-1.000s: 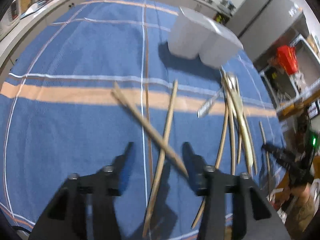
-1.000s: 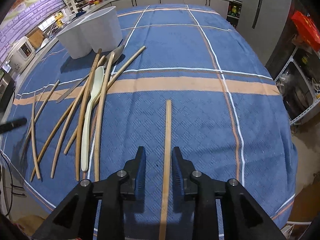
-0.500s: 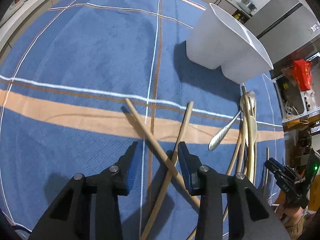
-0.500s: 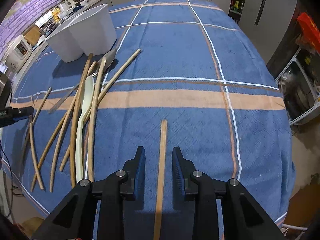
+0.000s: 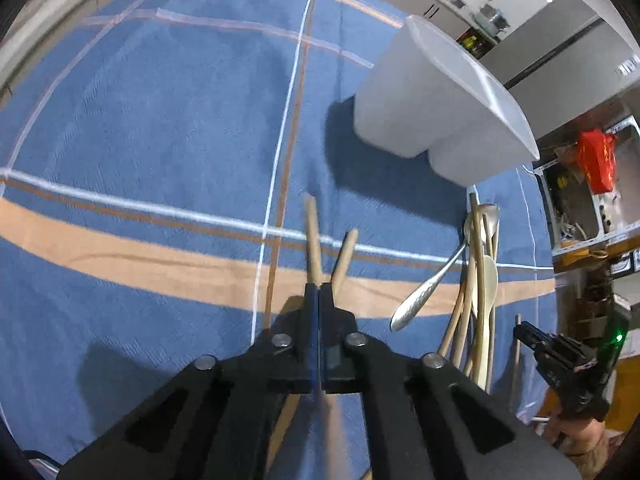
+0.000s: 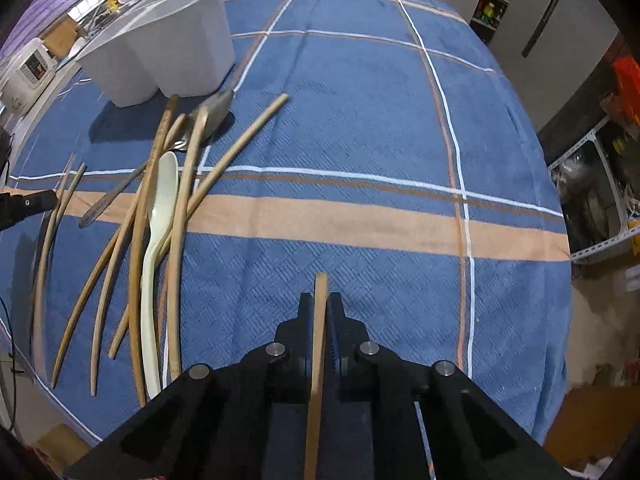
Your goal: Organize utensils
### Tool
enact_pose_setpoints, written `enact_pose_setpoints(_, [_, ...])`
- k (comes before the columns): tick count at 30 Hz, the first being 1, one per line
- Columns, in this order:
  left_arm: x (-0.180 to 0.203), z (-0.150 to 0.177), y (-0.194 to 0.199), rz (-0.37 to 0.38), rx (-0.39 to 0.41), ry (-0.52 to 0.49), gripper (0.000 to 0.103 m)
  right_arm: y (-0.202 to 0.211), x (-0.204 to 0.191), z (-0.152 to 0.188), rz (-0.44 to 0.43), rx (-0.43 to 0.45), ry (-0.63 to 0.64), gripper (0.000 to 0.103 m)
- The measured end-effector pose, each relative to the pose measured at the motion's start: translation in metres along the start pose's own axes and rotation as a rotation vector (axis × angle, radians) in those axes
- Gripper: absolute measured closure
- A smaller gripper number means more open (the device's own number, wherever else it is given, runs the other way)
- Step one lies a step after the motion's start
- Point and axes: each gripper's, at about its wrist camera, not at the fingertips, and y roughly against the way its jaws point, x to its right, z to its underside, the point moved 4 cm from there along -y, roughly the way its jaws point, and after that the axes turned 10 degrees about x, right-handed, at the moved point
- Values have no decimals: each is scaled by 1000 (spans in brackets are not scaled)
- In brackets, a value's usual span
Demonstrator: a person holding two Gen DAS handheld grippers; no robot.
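My left gripper (image 5: 319, 294) is shut on a wooden chopstick (image 5: 312, 236) that sticks out forward above the blue cloth. A second chopstick (image 5: 345, 256) lies on the cloth just right of it. My right gripper (image 6: 320, 304) is shut on another wooden chopstick (image 6: 319, 320) that runs back between the fingers. A white two-compartment holder (image 5: 432, 112) stands at the far right in the left wrist view; it also shows in the right wrist view (image 6: 160, 52) at far left. A pile of chopsticks, a cream spoon (image 6: 160, 216) and a metal spoon (image 5: 432, 284) lies beside it.
A blue plaid cloth (image 6: 360, 120) covers the table. The table edge falls away at the right in the right wrist view, with shelves and a refrigerator (image 6: 552, 20) beyond. Kitchen counters run along the back.
Both grippers have closed from open, each onto a chopstick. The left gripper has moved forward toward the holder and its chopstick has swung to point straight ahead.
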Motion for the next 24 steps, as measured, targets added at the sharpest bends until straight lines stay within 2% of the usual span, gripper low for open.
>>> enact_pose_setpoints(2, [6, 0, 8, 26, 25, -4, 103, 2, 3, 3, -35, 21, -29, 96])
enact_pose_setpoints(6, [15, -2, 28, 29, 83, -49, 103, 17, 7, 7, -93, 106, -101, 96])
enact_pose_setpoints(9, [19, -6, 26, 28, 70, -48, 103, 27, 4, 13, -116, 144, -118, 96])
enact_pose_setpoints(12, [20, -8, 18, 35, 48, -32, 103, 27, 1, 19, -123, 134, -115, 96])
enact_pose_setpoints(13, [23, -10, 14, 41, 38, -36, 99, 25, 2, 20, -123, 130, -115, 96])
enact_pose_setpoints(14, [26, -9, 12, 41, 26, -45, 90, 25, 1, 22, -128, 127, -120, 96])
enact_pose_setpoints(16, [33, -5, 9, 20, 17, -93, 79, 26, 1, 27, -133, 124, -131, 96])
enact_pose_setpoints(19, [35, 6, 6, -103, 45, -226, 78, 20, 5, 27, -136, 121, -140, 96])
enact_pose_setpoints(24, [35, 21, -11, -91, -14, -273, 78, 17, 6, 31, -133, 107, -135, 96])
